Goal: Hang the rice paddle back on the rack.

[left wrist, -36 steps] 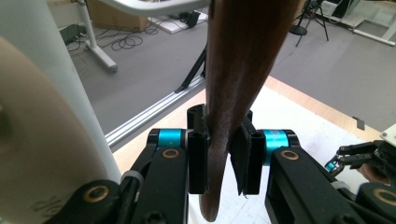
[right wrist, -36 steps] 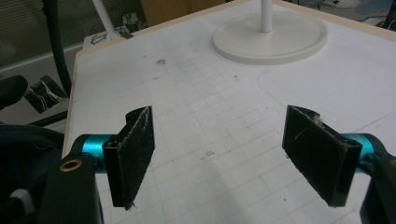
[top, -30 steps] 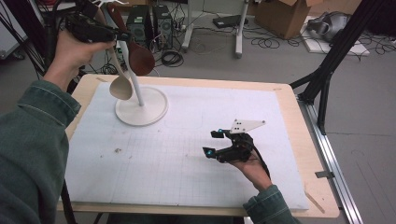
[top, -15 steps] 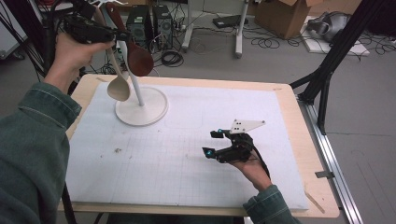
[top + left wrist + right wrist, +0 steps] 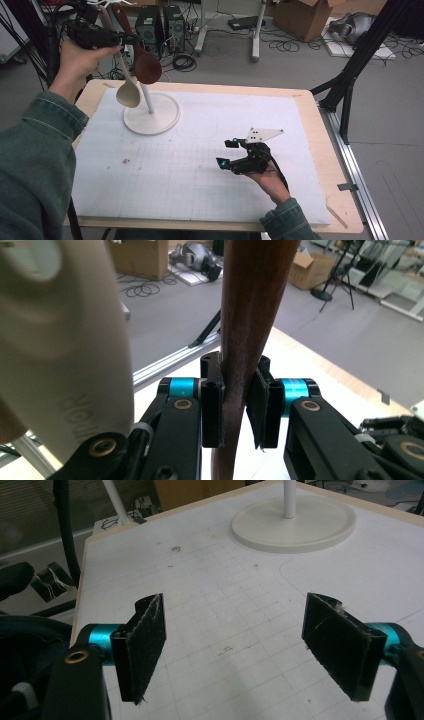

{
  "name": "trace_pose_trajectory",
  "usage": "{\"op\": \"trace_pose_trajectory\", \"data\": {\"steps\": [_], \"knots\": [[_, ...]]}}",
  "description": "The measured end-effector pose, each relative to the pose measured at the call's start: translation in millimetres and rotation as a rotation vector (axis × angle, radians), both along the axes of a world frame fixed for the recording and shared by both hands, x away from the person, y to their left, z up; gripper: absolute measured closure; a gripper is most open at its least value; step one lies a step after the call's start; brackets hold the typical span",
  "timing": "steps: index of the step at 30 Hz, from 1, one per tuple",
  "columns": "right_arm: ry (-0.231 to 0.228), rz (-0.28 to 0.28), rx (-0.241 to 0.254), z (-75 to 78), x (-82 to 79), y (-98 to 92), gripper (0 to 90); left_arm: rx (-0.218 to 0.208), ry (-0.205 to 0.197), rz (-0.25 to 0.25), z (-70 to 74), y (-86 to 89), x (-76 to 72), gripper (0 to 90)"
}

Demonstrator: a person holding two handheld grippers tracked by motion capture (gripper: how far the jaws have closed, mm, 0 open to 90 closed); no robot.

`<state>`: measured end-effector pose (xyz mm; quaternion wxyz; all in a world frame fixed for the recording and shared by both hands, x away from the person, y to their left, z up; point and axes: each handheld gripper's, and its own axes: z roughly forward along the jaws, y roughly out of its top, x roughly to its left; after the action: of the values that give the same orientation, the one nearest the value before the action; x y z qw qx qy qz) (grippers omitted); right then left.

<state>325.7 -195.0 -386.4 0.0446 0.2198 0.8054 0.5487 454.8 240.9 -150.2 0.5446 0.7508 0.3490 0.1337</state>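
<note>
White gridded mat (image 5: pixel 200 190) on wooden table (image 5: pixel 345 200), cluttered lab floor.
2 spoons at white stand (image 5: pixel 151 119): left gripper (image 5: pixel 239 412) clamps dark brown wooden spoon (image 5: pixel 146 64); pale one (image 5: pixel 128 93) hangs; right gripper (image 5: pixel 226 153) jaws apart, w/o load.

White gridded mat (image 5: pixel 200 190) covers the light wooden tabletop (image 5: pixel 345 210), centre frame. Cardboard box (image 5: pixel 300 15) upper right, black computer towers (image 5: pixel 162 25) upper centre-left, black tripod legs (image 5: pixel 350 75) at right, cables (image 5: pixel 182 61) on grey floor.

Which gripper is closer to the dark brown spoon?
Left. The left gripper is shut on the brown spoon by its handle, up by the white stand. The right gripper sits open low over the white mat, far from the spoon.
</note>
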Motion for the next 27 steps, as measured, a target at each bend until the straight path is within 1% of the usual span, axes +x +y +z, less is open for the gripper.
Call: {"op": "trace_pose_trajectory", "data": {"steps": [3,9,14,17,19,23,27], "knots": [[-0.003,0.001,0.0,-0.2,0.2,0.2,25.2,-0.003,-0.003,0.013,-0.6,1.0,-0.7,77.2],[-0.008,0.001,0.0,-0.4,0.5,0.6,25.2,-0.031,-0.002,0.023,-4.4,6.3,-0.8,76.9],[-0.007,0.001,0.001,-0.1,0.1,0.5,25.2,-0.032,-0.003,0.034,-4.6,7.9,-0.8,76.8],[0.001,0.0,0.0,0.4,-0.8,0.1,25.2,-0.042,0.0,0.034,-4.8,7.9,-1.2,76.4],[-0.002,0.0,0.001,0.2,-0.3,-0.1,25.2,-0.035,-0.004,0.028,-5.0,8.0,-2.0,75.7],[-0.006,-0.002,0.003,0.4,-0.2,-0.2,25.2,-0.036,-0.008,0.04,-5.1,9.0,-4.7,74.0],[-0.004,-0.003,0.0,0.5,-0.7,0.1,25.2,-0.022,-0.016,0.046,-5.1,9.7,-7.7,73.3]]}}
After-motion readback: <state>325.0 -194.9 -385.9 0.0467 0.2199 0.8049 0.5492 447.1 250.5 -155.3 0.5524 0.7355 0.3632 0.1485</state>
